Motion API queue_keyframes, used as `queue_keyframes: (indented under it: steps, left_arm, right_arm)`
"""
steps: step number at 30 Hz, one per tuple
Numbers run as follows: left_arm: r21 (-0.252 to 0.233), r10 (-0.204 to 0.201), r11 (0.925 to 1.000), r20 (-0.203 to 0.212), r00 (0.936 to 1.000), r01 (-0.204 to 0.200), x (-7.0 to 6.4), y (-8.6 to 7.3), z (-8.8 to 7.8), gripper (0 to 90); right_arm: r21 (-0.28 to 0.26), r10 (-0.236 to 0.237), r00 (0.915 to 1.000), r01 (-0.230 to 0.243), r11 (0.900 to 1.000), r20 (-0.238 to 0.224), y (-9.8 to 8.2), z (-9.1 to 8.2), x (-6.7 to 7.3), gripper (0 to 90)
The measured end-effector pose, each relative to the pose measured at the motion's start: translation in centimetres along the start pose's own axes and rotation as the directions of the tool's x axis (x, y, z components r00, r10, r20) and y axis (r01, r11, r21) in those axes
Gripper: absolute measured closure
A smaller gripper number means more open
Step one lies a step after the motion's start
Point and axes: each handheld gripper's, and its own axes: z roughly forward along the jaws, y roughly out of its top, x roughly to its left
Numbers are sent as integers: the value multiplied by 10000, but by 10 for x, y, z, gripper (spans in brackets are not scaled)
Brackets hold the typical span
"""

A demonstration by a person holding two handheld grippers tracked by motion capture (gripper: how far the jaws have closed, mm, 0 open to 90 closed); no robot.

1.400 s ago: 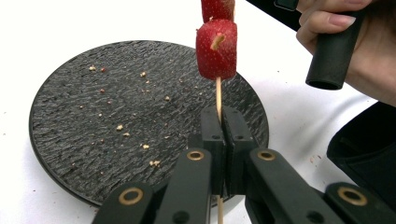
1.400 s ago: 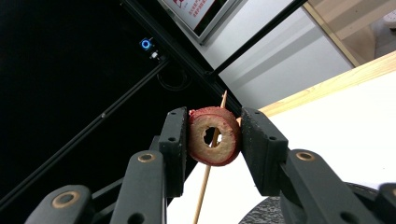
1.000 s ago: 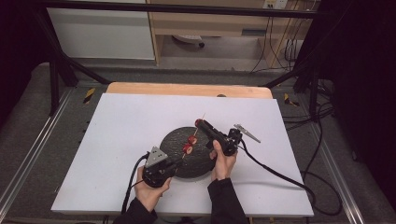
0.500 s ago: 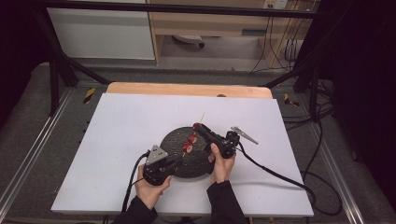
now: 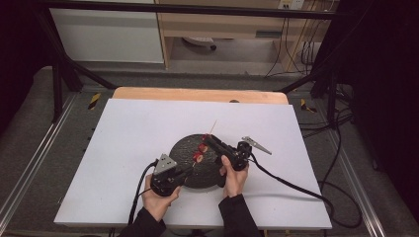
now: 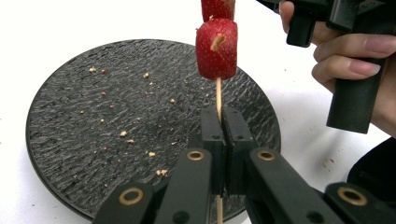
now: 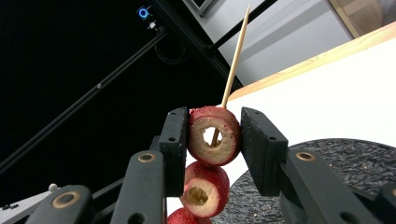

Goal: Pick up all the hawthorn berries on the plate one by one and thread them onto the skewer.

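Note:
A thin wooden skewer [image 6: 218,95] stands over the black round plate [image 5: 182,148], and my left gripper [image 6: 221,116] is shut on its lower end. Red cored fruit pieces are threaded on it: one [image 6: 216,49] just above the left jaws and another [image 6: 218,7] higher up. My right gripper [image 7: 214,128] is shut on the top fruit ring [image 7: 224,144], with the skewer [image 7: 236,51] passing through its hole and the pointed tip sticking out beyond. Two more pieces [image 7: 204,189] hang below it. In the high view the left gripper [image 5: 188,169] and the right gripper [image 5: 206,141] meet over the plate.
The plate [image 6: 93,121] carries scattered crumbs and lies near the front of the white table top [image 5: 128,133], which has a wooden strip [image 5: 197,94] along its far edge. Cables [image 5: 291,185] trail off to the right. The person's right hand [image 6: 355,56] is close beside the skewer.
My right gripper has slid a little down the skewer with the top fruit ring, so more of the pointed tip shows beyond it. The left gripper has stayed put.

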Motion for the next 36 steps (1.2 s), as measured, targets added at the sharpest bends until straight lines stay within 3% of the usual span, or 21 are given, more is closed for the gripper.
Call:
queue_keyframes:
  steps: [9, 14, 18, 25, 29, 36]
  left_arm:
    - [-7, 64, 10000, 101, 9999, -63, 1, -1, -1, 884]
    - [-27, 63, 10000, 130, 9999, -62, 2, -1, -5, 884]
    - [-25, 48, 10000, 90, 9999, -48, 4, -1, -8, 884]
    - [53, 80, 10000, 79, 9999, -81, 8, -3, -10, 884]
    - [131, 229, 9996, 66, 9997, -230, 10, -3, -12, 884]
    - [372, 404, 9985, 88, 9991, -407, 15, -4, -15, 884]
  right_arm:
    - [499, -209, 9998, 208, 9985, -2, 3, -2, 1, 622]
    - [874, -836, 9965, 824, 9928, 98, 12, -8, 4, 535]
    - [1404, -1243, 9922, 1212, 9826, 130, 20, -14, 4, 461]
    - [2438, -2275, 9714, 2051, 9479, 674, 31, -27, -3, 278]
    - [3178, -2906, 9533, 2513, 9142, 822, 35, -34, -8, 153]
    - [4131, -3781, 9207, 3083, 8569, 971, 36, -52, -22, 50]
